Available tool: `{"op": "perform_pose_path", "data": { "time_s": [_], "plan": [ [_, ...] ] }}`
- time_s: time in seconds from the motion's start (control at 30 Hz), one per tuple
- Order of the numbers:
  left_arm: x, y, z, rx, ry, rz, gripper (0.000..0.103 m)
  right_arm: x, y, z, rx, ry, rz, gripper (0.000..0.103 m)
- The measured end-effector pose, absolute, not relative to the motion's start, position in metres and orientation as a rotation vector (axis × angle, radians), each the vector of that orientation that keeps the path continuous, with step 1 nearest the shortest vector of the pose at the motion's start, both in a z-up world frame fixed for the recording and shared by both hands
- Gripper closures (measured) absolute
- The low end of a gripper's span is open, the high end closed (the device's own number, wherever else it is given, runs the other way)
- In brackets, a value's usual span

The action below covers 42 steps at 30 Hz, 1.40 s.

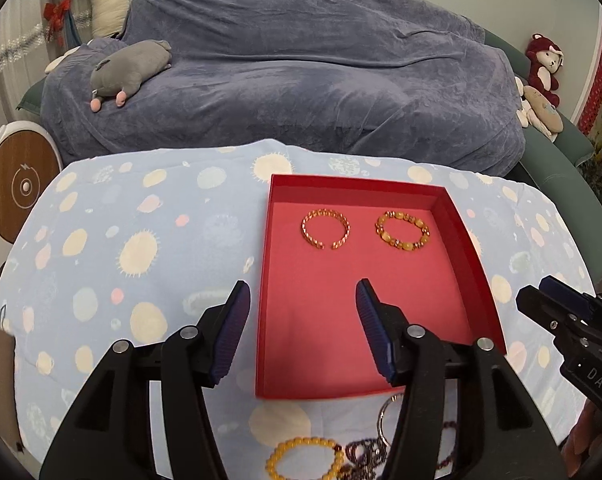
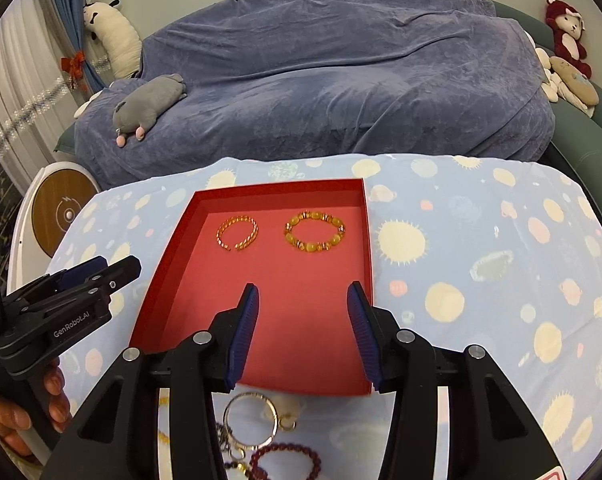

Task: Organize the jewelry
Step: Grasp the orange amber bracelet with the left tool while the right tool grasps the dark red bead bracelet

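Just off the near edge of the red tray [image 2: 163, 264], the remaining bracelets lay heaped on the tablecloth [image 2: 481, 240], directly beneath both empty, parted grippers: a yellow bead bracelet [image 1: 305, 458] under the left gripper [image 1: 301, 336], a dark red bracelet [image 2: 287, 460] under the right gripper [image 2: 303, 334].

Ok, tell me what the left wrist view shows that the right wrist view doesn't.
Left wrist view only: a yellow bead bracelet on the cloth, near the tray.

Right wrist view only: a hand holding the left gripper.

Both: the red tray holding a gold bangle and an amber bead bracelet, a dark red bracelet outside it, and open, empty grippers.
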State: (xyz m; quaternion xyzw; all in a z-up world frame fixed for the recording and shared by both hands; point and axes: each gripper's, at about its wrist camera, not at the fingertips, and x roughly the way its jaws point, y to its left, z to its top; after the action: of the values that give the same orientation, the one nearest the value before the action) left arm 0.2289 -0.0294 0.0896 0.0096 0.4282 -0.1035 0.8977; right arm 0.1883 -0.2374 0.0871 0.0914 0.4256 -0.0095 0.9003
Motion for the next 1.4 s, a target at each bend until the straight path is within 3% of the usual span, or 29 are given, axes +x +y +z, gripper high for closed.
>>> {"op": "perform_pose_path", "data": {
  "time_s": [0.63, 1.4],
  "plan": [
    [0.079, 0.013, 0.012, -0.002, 1.052, -0.147, 0.051, 0.035, -0.212, 0.003, 0.181, 1.076, -0.08, 0.058],
    [0.142, 0.001, -0.021, 0.052, 1.057, -0.103, 0.051, 0.104, -0.215, -0.026, 0.177, 1.11, -0.143, 0.059]
  ]
}}
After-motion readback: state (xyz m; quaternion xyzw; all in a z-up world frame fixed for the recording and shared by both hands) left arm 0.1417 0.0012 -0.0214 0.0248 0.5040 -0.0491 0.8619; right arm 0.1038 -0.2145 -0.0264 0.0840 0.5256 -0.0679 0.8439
